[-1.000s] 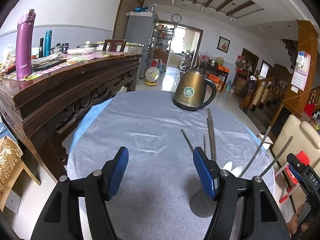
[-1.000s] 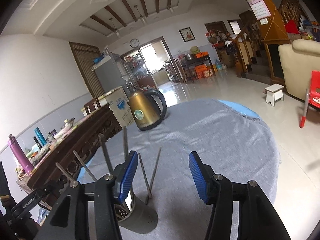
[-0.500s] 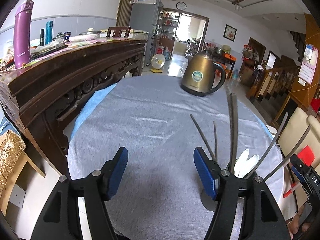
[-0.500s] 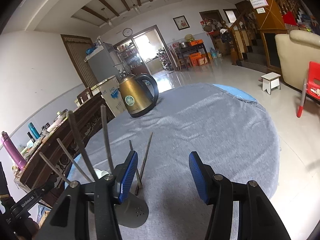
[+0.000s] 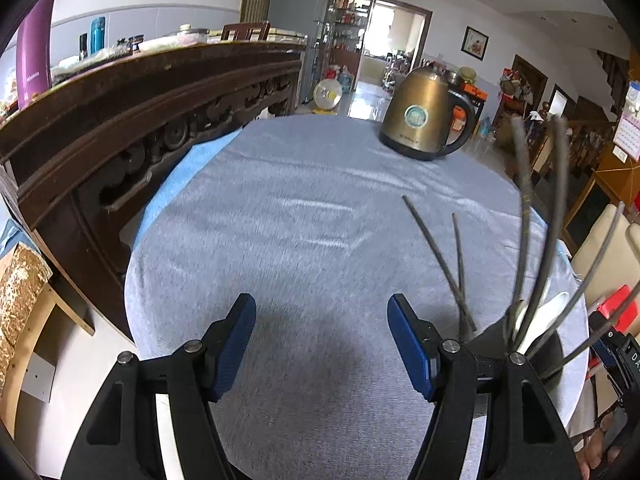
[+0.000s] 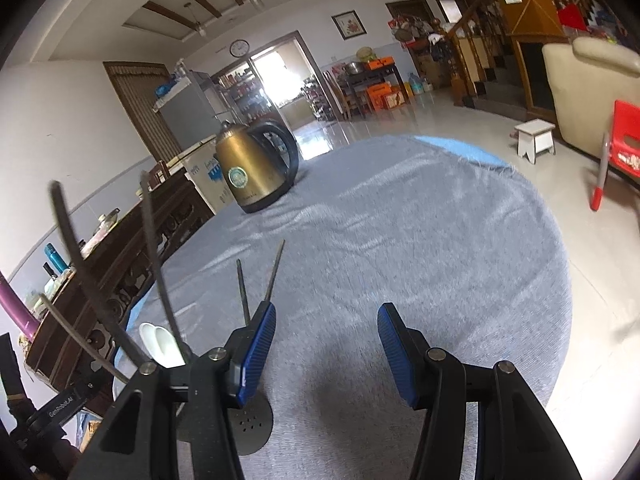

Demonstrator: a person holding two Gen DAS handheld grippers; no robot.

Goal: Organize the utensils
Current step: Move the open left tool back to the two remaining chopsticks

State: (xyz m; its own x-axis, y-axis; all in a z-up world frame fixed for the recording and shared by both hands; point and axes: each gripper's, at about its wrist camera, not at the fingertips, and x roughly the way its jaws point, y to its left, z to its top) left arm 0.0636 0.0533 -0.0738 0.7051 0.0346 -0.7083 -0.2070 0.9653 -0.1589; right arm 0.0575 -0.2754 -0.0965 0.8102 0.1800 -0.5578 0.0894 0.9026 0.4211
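A dark metal utensil holder [image 5: 493, 340] stands on the grey-clothed round table [image 5: 304, 216], between my two grippers. Thin chopsticks [image 5: 436, 244], long dark handles [image 5: 525, 200] and white spoons [image 5: 554, 310] stick out of it. My left gripper [image 5: 322, 340] is open and empty over bare cloth, with the holder just right of its right finger. In the right wrist view the holder's perforated base [image 6: 250, 428] shows behind the left finger of my right gripper [image 6: 326, 352], which is also open and empty. The chopsticks [image 6: 260, 280] and spoons [image 6: 160, 344] rise to its left.
A brass-coloured kettle [image 5: 424, 120] stands at the table's far side. A carved dark wooden sideboard [image 5: 140, 120] with a purple flask [image 5: 34, 60] runs along the left. On the floor to the right are a red chair [image 6: 624, 136], a white stool [image 6: 536, 140] and a cream sofa [image 6: 592, 80].
Both grippers have sunk toward the table, so the holder and its utensils loom larger and higher in both views. The jaws have kept the same width.
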